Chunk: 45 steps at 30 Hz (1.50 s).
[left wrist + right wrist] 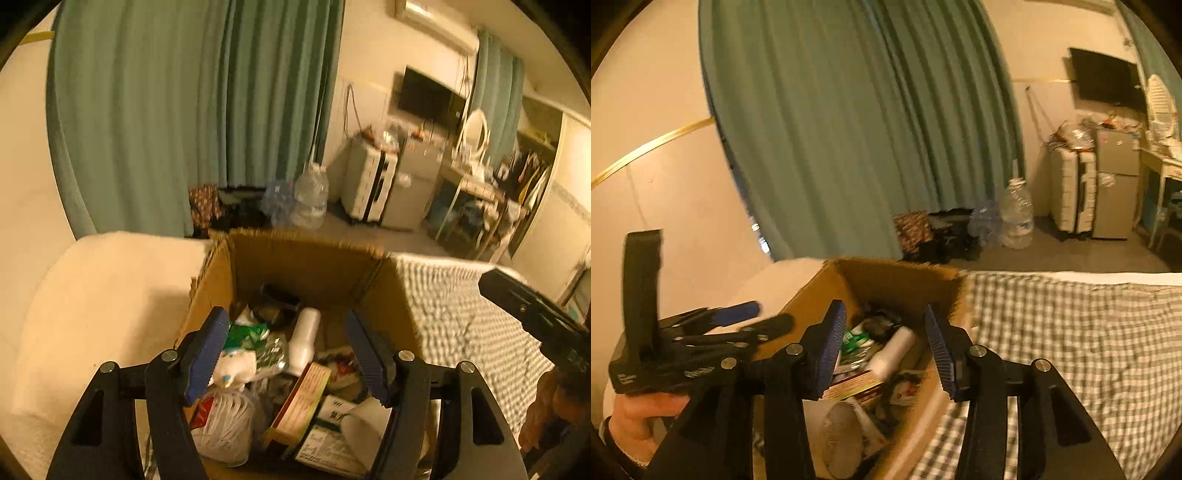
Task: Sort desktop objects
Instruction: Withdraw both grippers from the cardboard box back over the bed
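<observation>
An open cardboard box (314, 266) stands on the bed, full of mixed items: a white bottle (304, 341), a green-white packet (245, 332), a yellow-red carton (301, 402), a ball of white string (225, 417) and a dark object at the back. The box also shows in the right wrist view (897, 284), with the white bottle (892, 350). My left gripper (286, 354) is open and empty, just above the box contents. My right gripper (886, 350) is open and empty over the box's right side. The left gripper (701, 332) appears at left in the right view.
A green-checked bedspread (1071, 332) lies right of the box, a white pillow (103, 302) left of it. Green curtains (166, 110) hang behind. On the floor stand water bottles (310, 195), a suitcase (369, 188) and a small fridge (1115, 184).
</observation>
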Each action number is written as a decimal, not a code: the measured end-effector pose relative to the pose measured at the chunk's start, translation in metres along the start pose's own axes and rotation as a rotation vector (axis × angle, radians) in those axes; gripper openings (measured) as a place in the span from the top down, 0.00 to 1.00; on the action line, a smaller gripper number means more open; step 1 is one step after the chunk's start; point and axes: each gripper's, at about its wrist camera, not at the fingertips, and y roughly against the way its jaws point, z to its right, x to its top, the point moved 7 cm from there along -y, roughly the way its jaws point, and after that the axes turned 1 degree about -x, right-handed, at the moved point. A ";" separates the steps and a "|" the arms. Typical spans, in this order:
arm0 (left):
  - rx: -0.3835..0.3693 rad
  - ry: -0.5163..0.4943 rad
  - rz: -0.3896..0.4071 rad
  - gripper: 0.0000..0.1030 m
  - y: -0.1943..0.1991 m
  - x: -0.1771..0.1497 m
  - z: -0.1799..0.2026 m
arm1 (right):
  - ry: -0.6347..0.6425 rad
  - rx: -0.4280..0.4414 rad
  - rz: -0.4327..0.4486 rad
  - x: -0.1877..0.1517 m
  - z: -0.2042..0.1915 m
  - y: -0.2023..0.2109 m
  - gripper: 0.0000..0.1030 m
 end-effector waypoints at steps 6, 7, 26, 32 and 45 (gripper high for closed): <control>-0.055 0.020 0.111 0.33 0.033 0.022 0.017 | -0.035 -0.083 0.034 0.014 0.028 0.038 0.57; -0.070 0.017 0.123 0.33 0.039 0.022 0.022 | -0.036 -0.090 0.035 0.016 0.031 0.044 0.57; -0.076 -0.116 -0.029 0.29 -0.002 -0.036 0.240 | -0.067 -0.298 0.081 0.040 0.157 0.187 0.44; 0.066 -0.191 -0.157 0.29 -0.078 -0.088 0.272 | -0.110 -0.308 0.068 0.019 0.201 0.190 0.44; 0.228 -0.008 -0.344 0.29 -0.182 -0.145 0.195 | -0.032 -0.273 -0.005 -0.007 0.208 0.147 0.44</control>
